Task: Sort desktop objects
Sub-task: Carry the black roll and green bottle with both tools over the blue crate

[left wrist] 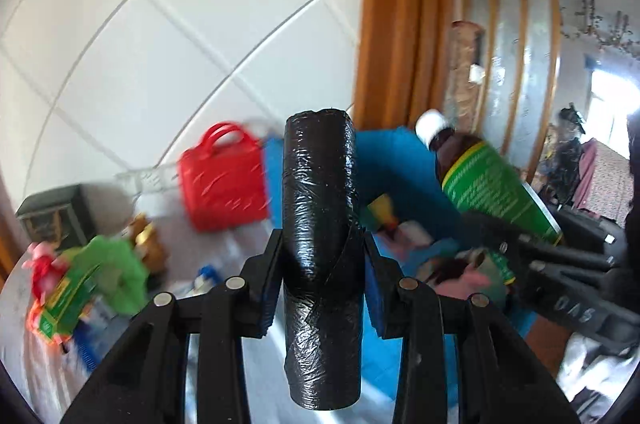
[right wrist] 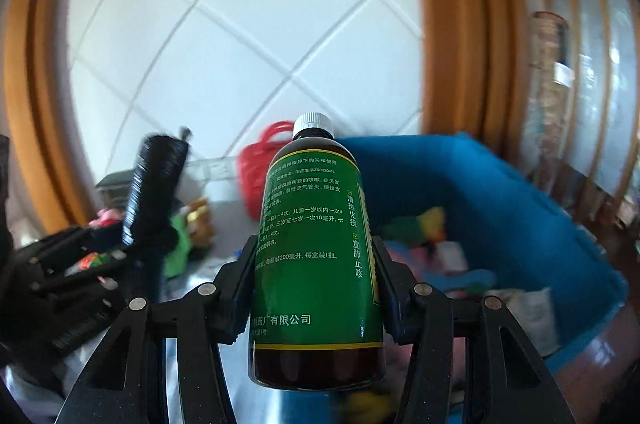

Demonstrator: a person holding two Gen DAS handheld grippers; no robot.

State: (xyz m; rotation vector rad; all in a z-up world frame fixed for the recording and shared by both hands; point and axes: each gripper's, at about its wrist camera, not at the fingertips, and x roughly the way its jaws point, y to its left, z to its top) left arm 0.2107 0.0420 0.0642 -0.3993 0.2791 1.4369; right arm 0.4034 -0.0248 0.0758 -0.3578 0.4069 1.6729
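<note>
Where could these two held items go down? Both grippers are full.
Inside the blue bin, the stretch along its far wall looks barest; its floor is cluttered. The table left of the red basket is crowded with toys. Blur hides the near table.

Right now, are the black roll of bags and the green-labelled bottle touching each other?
Apart. In the left wrist view the black bag roll sits in the left gripper, and blue bin shows between it and the bottle; the right wrist view shows a gap too.

Black glossy roll (left wrist: 320, 256) | brown bottle (right wrist: 316, 256), green label, white cap | red basket (left wrist: 224, 175) | blue bin (right wrist: 520, 207) | white tiled wall (left wrist: 160, 23)
</note>
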